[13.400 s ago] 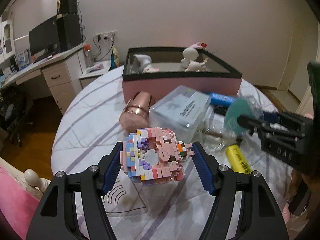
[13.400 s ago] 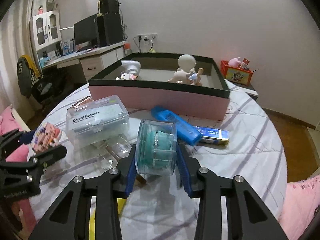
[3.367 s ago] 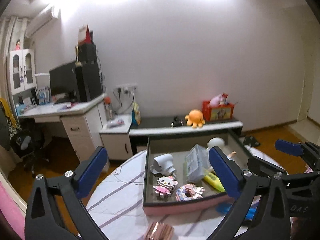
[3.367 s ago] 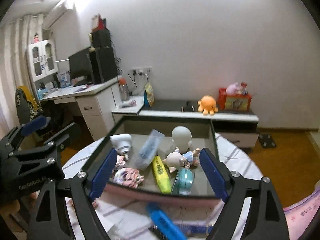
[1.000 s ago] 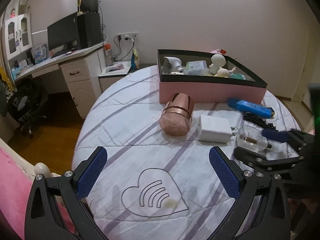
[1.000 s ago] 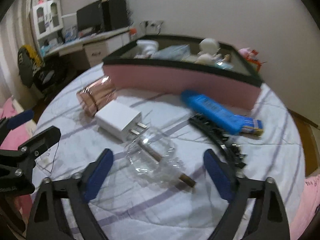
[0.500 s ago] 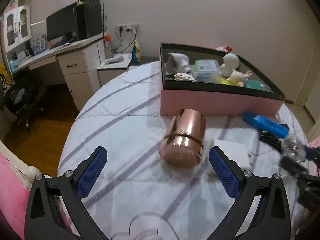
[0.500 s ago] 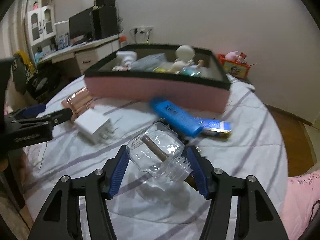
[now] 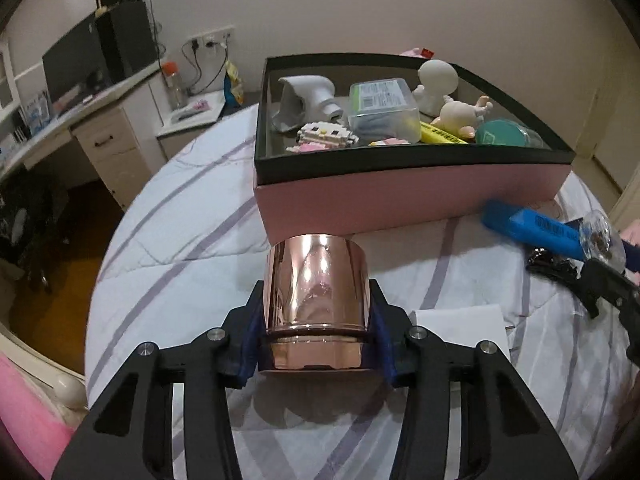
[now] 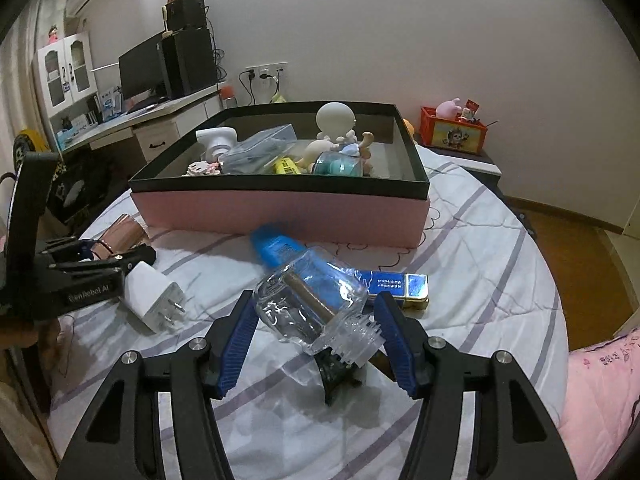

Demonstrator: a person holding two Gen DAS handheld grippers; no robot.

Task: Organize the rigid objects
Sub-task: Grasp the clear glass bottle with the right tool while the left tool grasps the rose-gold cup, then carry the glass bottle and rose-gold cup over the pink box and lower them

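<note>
A rose-gold metal cup (image 9: pixel 316 280) lies on its side on the quilted table cover. My left gripper (image 9: pixel 316 312) is closing on it, and its blue pads touch both sides of the cup. My right gripper (image 10: pixel 316 308) is shut on a clear glass bottle (image 10: pixel 304 292) with a brown stick inside, held tilted a little above the cover. The pink box with a black rim (image 9: pixel 400 196) stands behind both and holds several toys and small items. In the right wrist view the left gripper (image 10: pixel 100 258) and the cup (image 10: pixel 120 236) are at the far left.
A white charger plug (image 10: pixel 150 296) lies right of the cup. A blue tube (image 10: pixel 276 248) and a blue-gold pack (image 10: pixel 400 284) lie before the box, with a black clip (image 10: pixel 334 368) under the bottle. A desk with a monitor (image 9: pixel 76 68) stands at the back left.
My left gripper has moved forward to the rose-gold cup and its wide-open jaws have closed around it. My right gripper has closed on the glass bottle and raised it off the cover.
</note>
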